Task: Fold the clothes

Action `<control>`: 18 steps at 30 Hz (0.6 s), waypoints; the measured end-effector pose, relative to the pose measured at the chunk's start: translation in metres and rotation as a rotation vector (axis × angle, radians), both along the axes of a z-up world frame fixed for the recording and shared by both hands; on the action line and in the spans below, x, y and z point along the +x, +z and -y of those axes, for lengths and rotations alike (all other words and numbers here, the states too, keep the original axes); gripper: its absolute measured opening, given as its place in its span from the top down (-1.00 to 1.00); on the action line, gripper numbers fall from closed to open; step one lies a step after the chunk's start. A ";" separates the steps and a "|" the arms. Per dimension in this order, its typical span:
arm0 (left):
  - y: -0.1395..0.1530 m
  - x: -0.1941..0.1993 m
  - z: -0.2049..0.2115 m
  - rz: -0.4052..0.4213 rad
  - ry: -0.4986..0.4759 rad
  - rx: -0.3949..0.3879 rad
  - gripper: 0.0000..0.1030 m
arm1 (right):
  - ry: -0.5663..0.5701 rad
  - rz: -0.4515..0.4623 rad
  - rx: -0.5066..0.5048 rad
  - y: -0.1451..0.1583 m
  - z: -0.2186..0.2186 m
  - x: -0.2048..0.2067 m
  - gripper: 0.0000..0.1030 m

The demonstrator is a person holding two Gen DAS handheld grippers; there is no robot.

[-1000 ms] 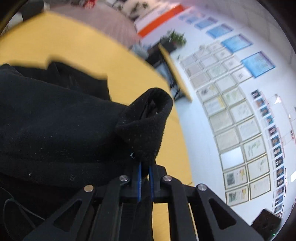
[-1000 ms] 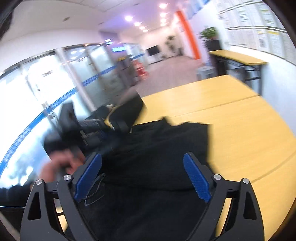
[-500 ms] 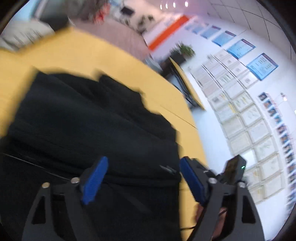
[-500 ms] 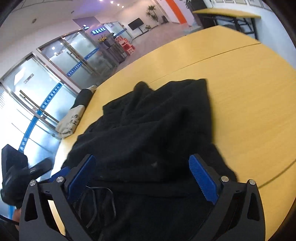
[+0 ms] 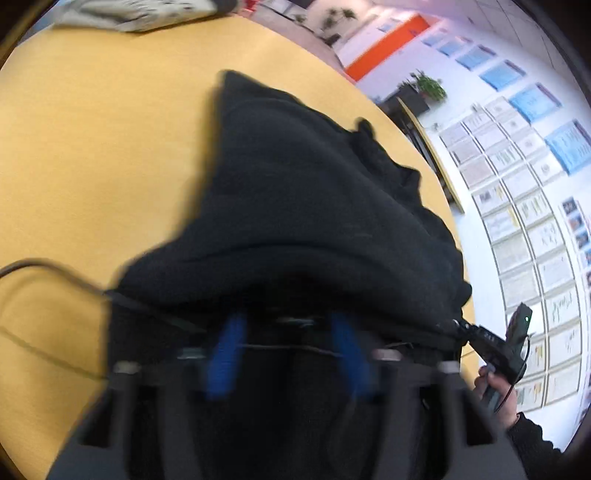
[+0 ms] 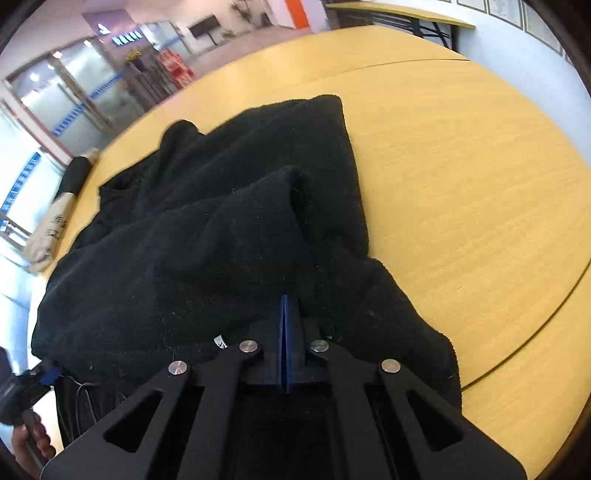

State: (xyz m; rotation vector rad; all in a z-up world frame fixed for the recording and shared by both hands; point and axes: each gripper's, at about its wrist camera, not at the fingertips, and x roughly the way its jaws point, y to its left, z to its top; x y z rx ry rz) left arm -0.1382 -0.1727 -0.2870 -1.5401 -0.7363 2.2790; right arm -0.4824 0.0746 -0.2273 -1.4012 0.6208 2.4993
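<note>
A black fleece garment [image 5: 314, 192] lies rumpled on the round yellow table [image 5: 92, 147]. In the blurred left wrist view my left gripper [image 5: 288, 321] sits at the garment's near edge. Its blue pads stand apart and its jaws are closing, with dark fabric and a thin cord between them. In the right wrist view the same garment [image 6: 221, 229] fills the middle of the table [image 6: 461, 184]. My right gripper [image 6: 285, 299] is shut on a raised fold of it near the front edge, its blue pads pressed together.
A beige and black bundle [image 6: 55, 214] lies at the table's far left edge and shows as a beige bundle [image 5: 140, 11] at the top. A cable [image 5: 55, 269] trails over the table. The person's other hand [image 5: 498, 391] shows at right. Framed papers cover the wall.
My left gripper let go of the fold it held, opened wide, swung down to the garment's near edge and narrowed. My right gripper came down from wide open and shut on a fold.
</note>
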 end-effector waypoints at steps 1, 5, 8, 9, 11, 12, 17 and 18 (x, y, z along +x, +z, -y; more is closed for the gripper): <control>-0.001 0.000 0.018 0.013 0.012 0.003 0.54 | 0.015 0.019 0.063 0.008 0.007 -0.003 1.00; 0.009 -0.004 0.032 0.014 -0.017 -0.100 0.44 | 0.123 -0.071 0.251 0.049 0.044 -0.002 -0.12; 0.040 0.009 0.009 -0.041 -0.144 -0.081 -0.02 | 0.235 0.010 0.250 0.039 0.065 0.006 -0.05; 0.055 0.017 0.008 -0.058 -0.186 -0.088 -0.03 | 0.245 0.026 0.215 0.040 0.063 0.020 0.25; 0.080 0.034 0.018 -0.065 -0.219 -0.089 -0.13 | 0.237 0.006 0.123 0.052 0.054 0.063 0.15; 0.087 0.043 0.028 -0.062 -0.219 -0.093 -0.28 | 0.219 -0.025 0.093 0.062 0.047 0.090 -0.12; 0.126 0.099 0.095 0.023 -0.209 -0.221 -0.47 | 0.181 0.023 0.145 0.104 0.021 0.236 -0.65; 0.129 0.114 0.108 0.055 -0.218 -0.243 -0.50 | 0.195 0.071 0.166 0.106 0.018 0.260 -0.64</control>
